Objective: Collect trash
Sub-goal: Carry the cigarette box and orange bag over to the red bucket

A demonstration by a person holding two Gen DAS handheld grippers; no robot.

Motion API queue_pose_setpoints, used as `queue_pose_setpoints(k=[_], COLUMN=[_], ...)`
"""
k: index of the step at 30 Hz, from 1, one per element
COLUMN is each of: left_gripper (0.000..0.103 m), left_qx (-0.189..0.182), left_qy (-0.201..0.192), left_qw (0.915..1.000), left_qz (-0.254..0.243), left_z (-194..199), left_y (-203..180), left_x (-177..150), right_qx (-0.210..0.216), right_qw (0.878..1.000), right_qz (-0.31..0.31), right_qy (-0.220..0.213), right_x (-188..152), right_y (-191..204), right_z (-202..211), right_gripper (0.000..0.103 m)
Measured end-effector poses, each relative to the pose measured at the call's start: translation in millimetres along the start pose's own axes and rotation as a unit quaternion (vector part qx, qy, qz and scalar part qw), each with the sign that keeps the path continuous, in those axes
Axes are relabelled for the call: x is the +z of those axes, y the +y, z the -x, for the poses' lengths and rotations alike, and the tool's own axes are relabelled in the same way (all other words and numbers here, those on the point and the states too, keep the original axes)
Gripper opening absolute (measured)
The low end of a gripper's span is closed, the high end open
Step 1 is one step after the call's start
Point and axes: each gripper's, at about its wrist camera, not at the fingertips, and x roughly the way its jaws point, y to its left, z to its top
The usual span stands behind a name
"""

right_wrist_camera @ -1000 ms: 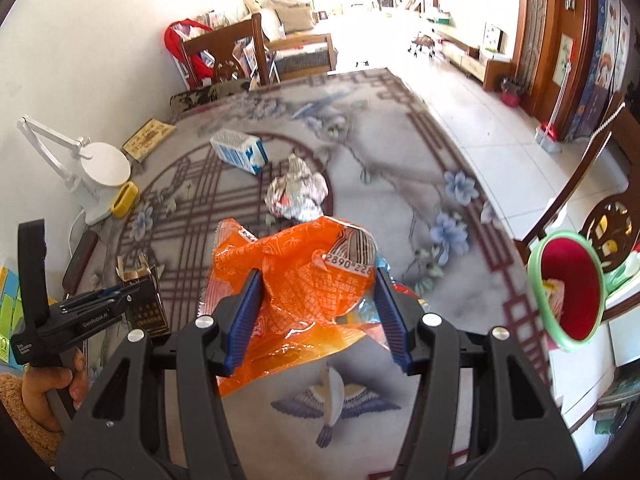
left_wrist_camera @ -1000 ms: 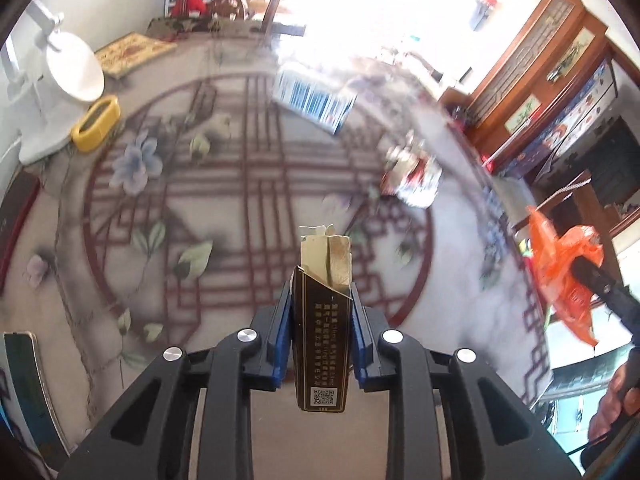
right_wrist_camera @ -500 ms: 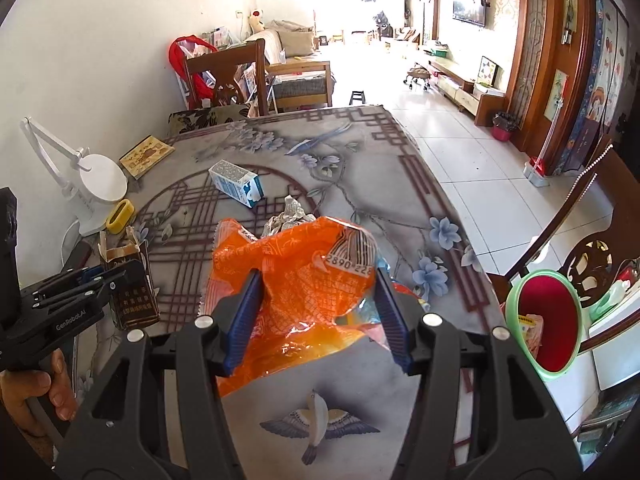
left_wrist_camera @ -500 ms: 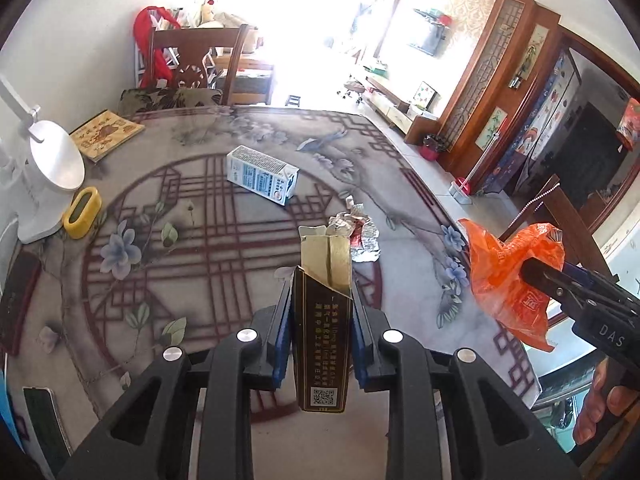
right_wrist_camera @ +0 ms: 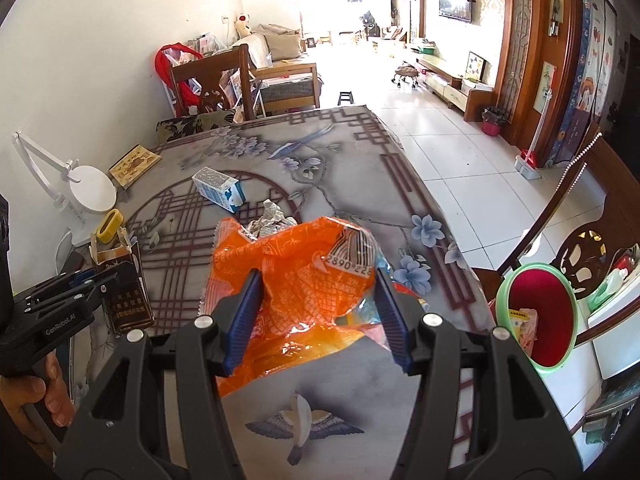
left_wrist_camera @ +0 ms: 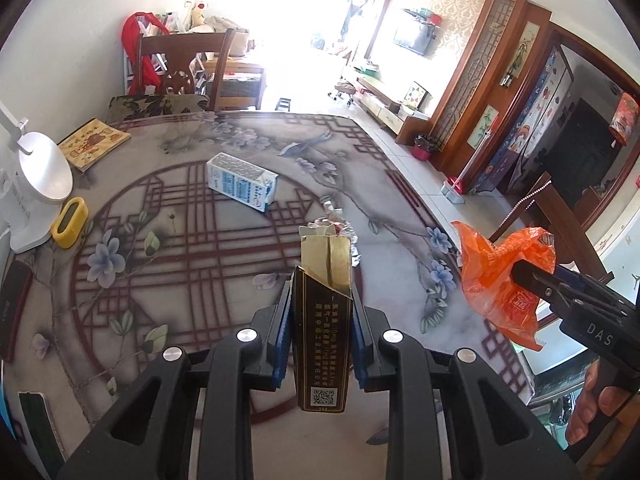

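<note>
My left gripper (left_wrist_camera: 318,312) is shut on a dark brown and gold cigarette box (left_wrist_camera: 322,332), torn open at the top, held above the table; it also shows in the right wrist view (right_wrist_camera: 120,284). My right gripper (right_wrist_camera: 316,312) is shut on a crumpled orange plastic wrapper (right_wrist_camera: 296,276), which also shows at the right of the left wrist view (left_wrist_camera: 500,280). A blue and white milk carton (left_wrist_camera: 242,186) lies on its side mid-table. A crumpled foil wrapper (right_wrist_camera: 272,220) lies just beyond the orange wrapper. A green bin with a red liner (right_wrist_camera: 538,316) stands off the table's right edge.
A white desk lamp (left_wrist_camera: 36,184), a yellow object (left_wrist_camera: 70,222) and a booklet (left_wrist_camera: 94,144) sit at the table's left. Wooden chairs stand at the far end (left_wrist_camera: 180,68) and at the right (right_wrist_camera: 580,216). The table's right edge (right_wrist_camera: 420,184) drops to tiled floor.
Both grippers have risen and tilted up, so more of the room beyond the table shows. The box and the orange wrapper stay clamped. The carton and foil have not moved.
</note>
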Motion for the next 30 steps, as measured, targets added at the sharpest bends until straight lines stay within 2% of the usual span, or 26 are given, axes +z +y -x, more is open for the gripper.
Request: queue_pose_setpoints(k=[5,12,20,30], left_gripper=[0.022,0.022,0.022,0.022], left_qx=[-0.017,-0.05,-0.079,-0.104], left_qy=[0.006,0.022,0.042,0.055], left_qw=[0.9998,0.9975,0.9928,0.9858], left_qz=[-0.013,-0.044,-0.08,-0.12], left_z=[-11,-38,-74,-120], left_y=[-26,-91,-173,-273], left_x=[4,11,18,29], right_qx=[-0.02,-0.062,-0.108,-0.16], right_qw=[0.999,0.995,0.984,0.966], right_qz=[-0.025,-0.079,-0.143,-0.199], right_qy=[0.001,0.002,0.013,0.045], right_x=[-1,-8,-21,-43], right_y=[-34,-111,-216,-337], right_z=[2,10,9,-15], right_gripper=[0.055,0.055,0.055,0.055])
